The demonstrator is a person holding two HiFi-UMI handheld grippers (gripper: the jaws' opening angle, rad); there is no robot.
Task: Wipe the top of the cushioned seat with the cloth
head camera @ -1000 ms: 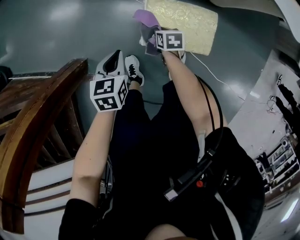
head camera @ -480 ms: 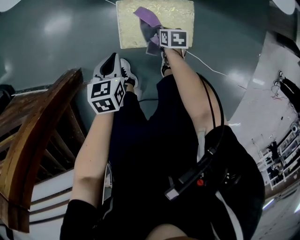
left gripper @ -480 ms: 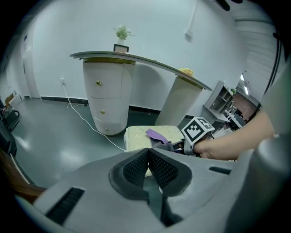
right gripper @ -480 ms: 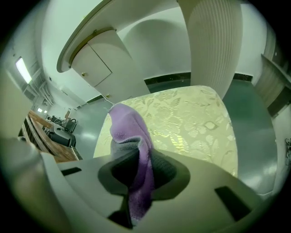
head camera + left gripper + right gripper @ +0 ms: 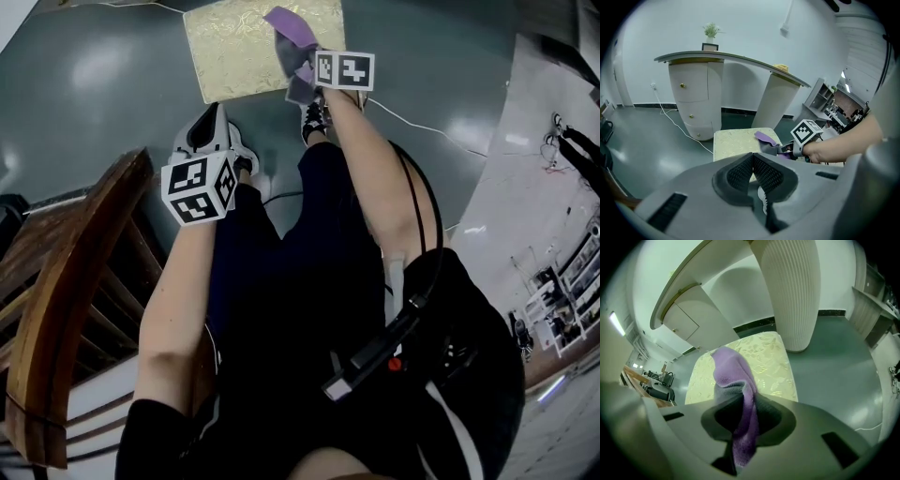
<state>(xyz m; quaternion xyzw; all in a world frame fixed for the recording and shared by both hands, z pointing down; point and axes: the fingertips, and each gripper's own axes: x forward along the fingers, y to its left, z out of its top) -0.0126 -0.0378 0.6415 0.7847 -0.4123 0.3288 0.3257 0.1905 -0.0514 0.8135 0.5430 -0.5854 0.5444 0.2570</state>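
Note:
The cushioned seat is a pale yellow, patterned square on the grey floor, also seen in the left gripper view and the right gripper view. My right gripper is shut on a purple and grey cloth, held over the seat's near right edge. The cloth stands up between its jaws and hangs down below them. My left gripper is shut with nothing in it, held back from the seat above the floor. The right gripper's marker cube shows in the left gripper view.
A dark wooden chair stands at the left, close to my left arm. A white curved counter on ribbed pedestals rises behind the seat. A white cable runs over the floor. A white shelf with clutter lies right.
The seat has shifted left and down in the head view as I turned. The right gripper with the cloth now sits over the seat's right edge. The left gripper moved slightly left.

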